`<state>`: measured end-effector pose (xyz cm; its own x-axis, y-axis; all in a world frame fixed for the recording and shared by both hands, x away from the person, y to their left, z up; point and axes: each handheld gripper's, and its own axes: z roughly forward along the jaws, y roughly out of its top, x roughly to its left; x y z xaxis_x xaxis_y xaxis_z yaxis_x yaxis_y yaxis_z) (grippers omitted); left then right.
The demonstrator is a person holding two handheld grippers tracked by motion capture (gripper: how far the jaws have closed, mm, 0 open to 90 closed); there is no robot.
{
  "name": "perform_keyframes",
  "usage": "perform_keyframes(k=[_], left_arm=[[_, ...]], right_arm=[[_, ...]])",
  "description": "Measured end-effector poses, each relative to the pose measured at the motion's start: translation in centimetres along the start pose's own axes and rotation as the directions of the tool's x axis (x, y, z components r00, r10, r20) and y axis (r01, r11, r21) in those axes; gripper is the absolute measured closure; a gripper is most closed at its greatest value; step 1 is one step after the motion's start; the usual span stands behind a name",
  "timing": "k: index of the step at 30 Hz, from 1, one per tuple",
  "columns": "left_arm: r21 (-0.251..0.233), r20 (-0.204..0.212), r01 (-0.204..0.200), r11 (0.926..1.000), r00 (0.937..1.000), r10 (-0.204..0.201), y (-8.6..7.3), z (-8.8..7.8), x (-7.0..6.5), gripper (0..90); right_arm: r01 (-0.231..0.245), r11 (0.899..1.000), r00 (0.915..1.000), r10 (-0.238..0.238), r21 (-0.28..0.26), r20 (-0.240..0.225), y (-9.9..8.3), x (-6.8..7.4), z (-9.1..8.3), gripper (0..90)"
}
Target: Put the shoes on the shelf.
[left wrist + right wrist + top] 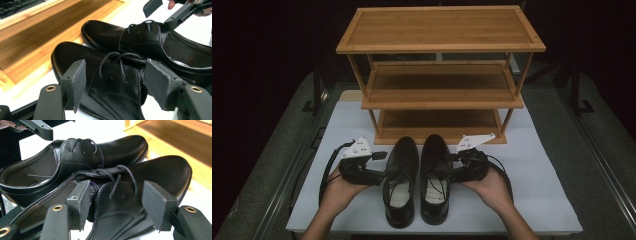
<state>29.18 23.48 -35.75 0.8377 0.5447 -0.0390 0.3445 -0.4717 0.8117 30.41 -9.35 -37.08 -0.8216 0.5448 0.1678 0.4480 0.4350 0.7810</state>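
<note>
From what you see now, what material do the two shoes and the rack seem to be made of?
The shoes: probably smooth black leather, or an imitation; they shine softly, with stitched seams and thin black laces.
The rack: light wood, perhaps bamboo; fine straight grain runs along its three shelves, with a satin finish. The exact wood I cannot tell.

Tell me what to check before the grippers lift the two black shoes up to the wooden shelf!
1. Left gripper at the left shoe, laced flap between its jaws: ok.
2. Right gripper at the right shoe the same way: ok.
3. Pads pressing firmly on the leather: cannot tell.
4. Shoes side by side, toes toward the shelf: ok.
5. Boards of the shelf free for shoes: ok.
</note>
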Motion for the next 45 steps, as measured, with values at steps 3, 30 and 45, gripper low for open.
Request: perform_keyframes(k=[3,30,45], left_arm=[[0.015,0.002,0.002,0.9999,1.0,-0.002,-0.4,0.5,-0.2,34.2],[0.097,0.003,-0.078,0.9922,0.997,0.078,-1.0,1.3,-1.7,76.9],[0.067,-0.098,-0.08,0.9946,0.9915,0.086,-0.9,0.8,-2.3,87.1]], right_arm=[[-0.003,1.0,1.0,0.003,0.007,-0.003,0.0,0.0,0.3,39.2],[0.048,0.998,0.9988,-0.048,0.039,0.006,-0.9,1.0,1.2,75.4],[0.079,0.997,0.9942,-0.08,0.007,0.073,-1.0,1.4,0.5,86.7]])
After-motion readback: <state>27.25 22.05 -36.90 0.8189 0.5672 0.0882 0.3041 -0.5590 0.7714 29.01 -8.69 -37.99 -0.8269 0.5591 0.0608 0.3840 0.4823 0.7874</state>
